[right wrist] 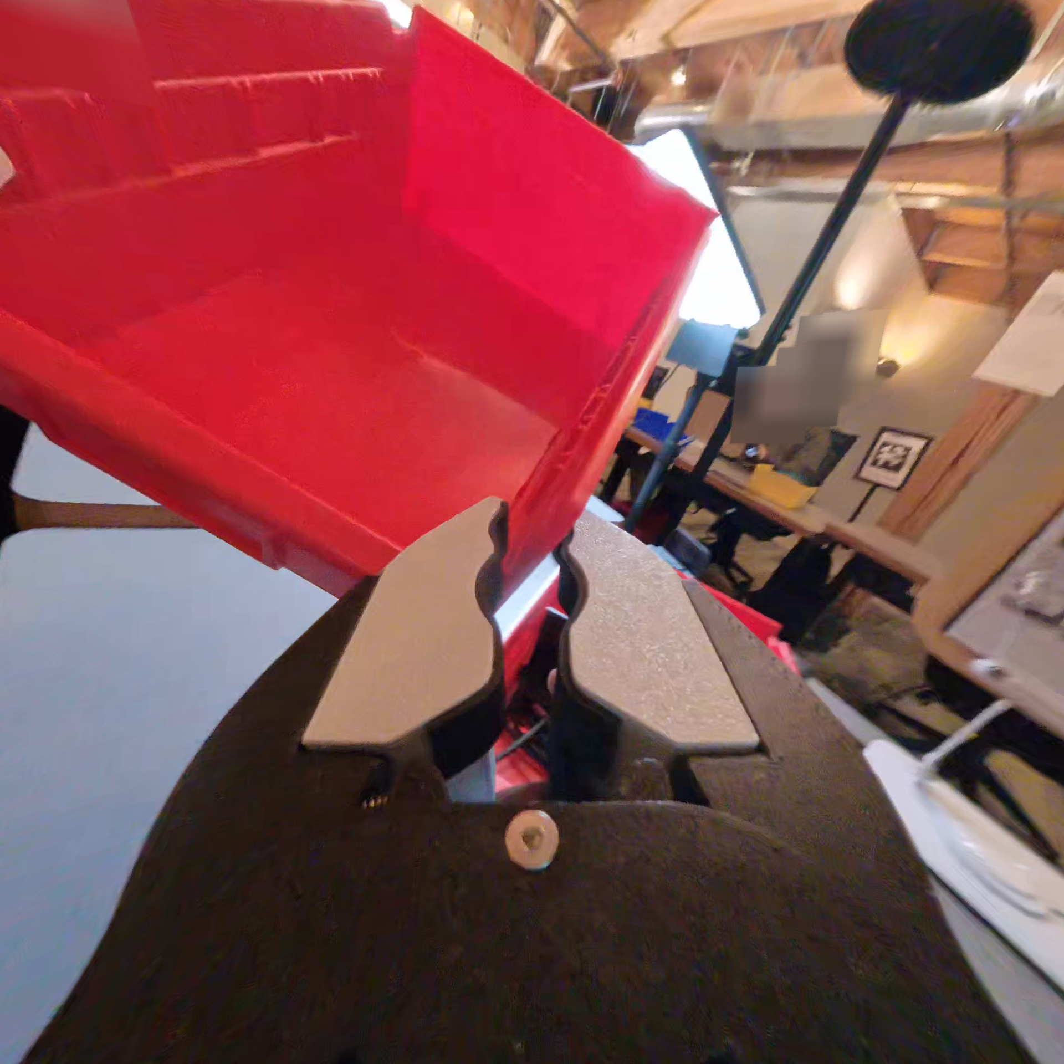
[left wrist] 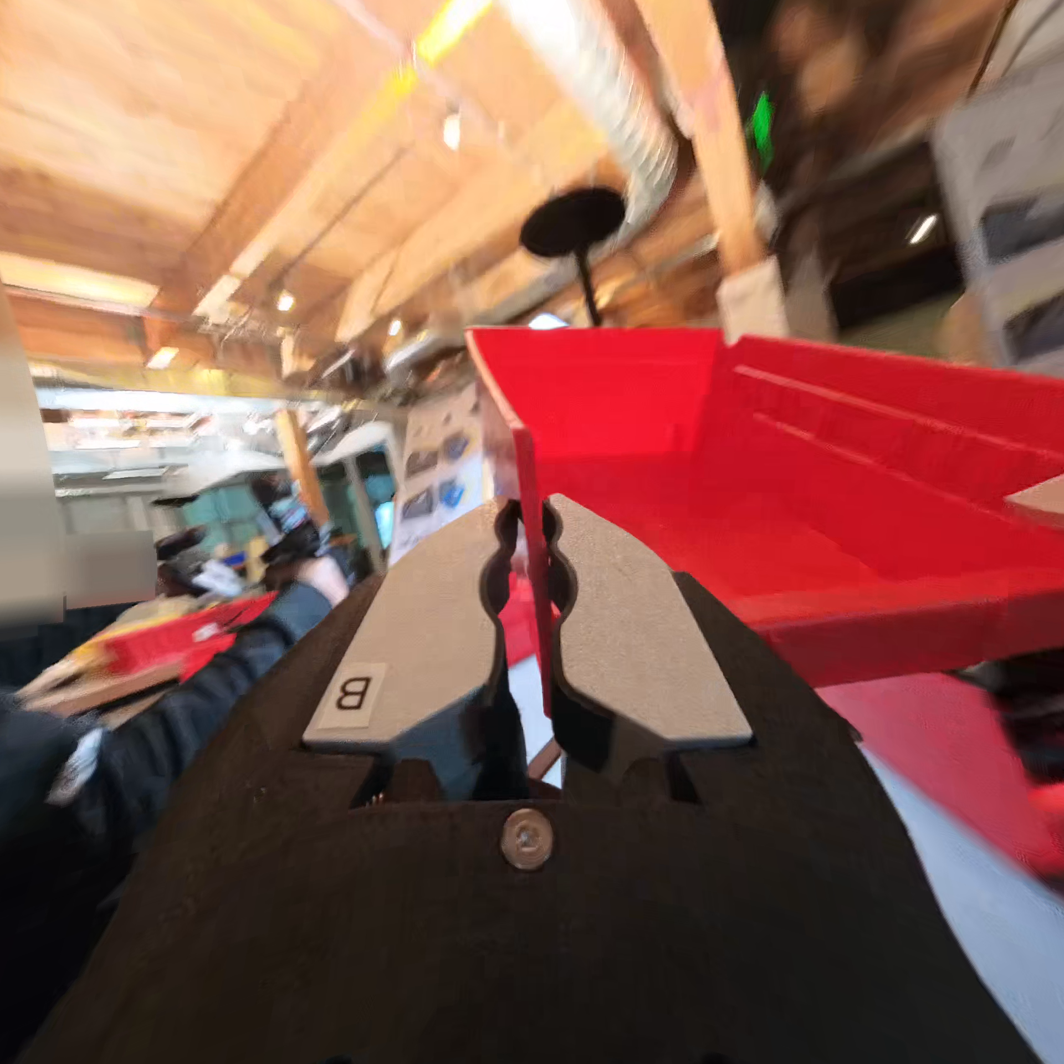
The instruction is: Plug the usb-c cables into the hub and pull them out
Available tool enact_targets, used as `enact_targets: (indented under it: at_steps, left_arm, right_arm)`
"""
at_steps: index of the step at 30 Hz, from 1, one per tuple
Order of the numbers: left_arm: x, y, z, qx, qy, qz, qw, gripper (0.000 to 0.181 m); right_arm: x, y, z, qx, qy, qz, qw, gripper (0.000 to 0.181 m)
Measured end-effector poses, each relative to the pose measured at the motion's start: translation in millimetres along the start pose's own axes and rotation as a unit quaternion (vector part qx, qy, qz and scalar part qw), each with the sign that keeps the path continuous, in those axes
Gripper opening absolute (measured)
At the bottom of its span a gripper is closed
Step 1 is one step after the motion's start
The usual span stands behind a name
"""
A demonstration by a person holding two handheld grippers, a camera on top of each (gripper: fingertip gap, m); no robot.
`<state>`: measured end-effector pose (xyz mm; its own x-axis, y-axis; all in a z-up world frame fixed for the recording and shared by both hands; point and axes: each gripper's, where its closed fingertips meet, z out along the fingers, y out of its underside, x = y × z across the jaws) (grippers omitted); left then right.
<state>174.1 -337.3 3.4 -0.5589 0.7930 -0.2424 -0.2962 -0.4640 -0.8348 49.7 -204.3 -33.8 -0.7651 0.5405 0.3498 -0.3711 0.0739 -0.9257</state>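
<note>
Gripping a red plastic bin (left wrist: 806, 518) by its walls with both claws, I see it lifted and tilted above the pale table (right wrist: 144, 662). My left claw (left wrist: 531, 518) is closed on one thin end wall, which stands edge-on between the two grey fingers (left wrist: 437, 610). My right claw (right wrist: 532, 529) pinches the opposite wall near a lower corner, its fingers (right wrist: 639, 639) nearly together around the red rim.

Bin interior faces both cameras: bare red floor, ribbed side wall, nothing lying in the part I can see. No usb-c cables or hub show in either view; I cannot tell where they are.

More red plastic (right wrist: 748, 622) lies beneath the right claw, partly hidden. A white object (right wrist: 967, 835) sits at the table edge on the right. A black pole with a round disc (right wrist: 938, 46) rises behind the bin. Left view is motion-blurred; a dark sleeve (left wrist: 173, 719) shows at lower left.
</note>
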Motion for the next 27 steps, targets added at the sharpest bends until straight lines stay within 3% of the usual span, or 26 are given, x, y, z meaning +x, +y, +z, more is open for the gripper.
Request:
enact_targets:
  at_steps: [3,5,9,13,18,20,23,27]
  left_arm:
    - [39.6,-45.8,-9.2,0.095,0.073,-0.089,0.989,0.015]
    - [79.3,-60.1,-12.3,0.108,0.125,-0.123,0.979,0.016]
    - [195.4,-65.0,-13.4,0.075,0.257,-0.181,0.946,0.016]
    - [329.8,-67.5,-16.9,0.039,0.348,-0.246,0.904,0.014]
    - [462.3,-59.7,-36.3,-0.048,0.453,-0.245,0.856,0.017]
    - [493.8,-48.2,-46.0,-0.083,0.486,-0.229,0.839,0.018]
    - [511.2,-40.5,-60.5,-0.056,0.505,-0.178,0.843,0.020]
    - [514.1,-30.4,-79.0,-0.115,0.573,-0.197,0.787,0.029]
  right_arm:
    - [40.3,-19.1,-45.7,-0.004,0.045,-0.068,0.997,0.015]
    - [68.9,-12.2,-88.3,-0.028,0.086,-0.077,0.993,0.015]
    - [134.6,32.9,-181.4,-0.101,0.193,-0.056,0.974,0.015]
    - [207.9,95.4,-271.0,-0.198,0.302,-0.015,0.932,0.013]
    - [270.4,159.0,-350.9,-0.267,0.357,0.056,0.893,0.011]
    - [280.7,174.5,-370.6,-0.285,0.374,0.048,0.881,0.011]
    - [288.0,181.7,-386.3,-0.299,0.385,0.024,0.873,0.011]
    - [287.8,183.4,-396.0,-0.300,0.356,0.038,0.884,0.019]
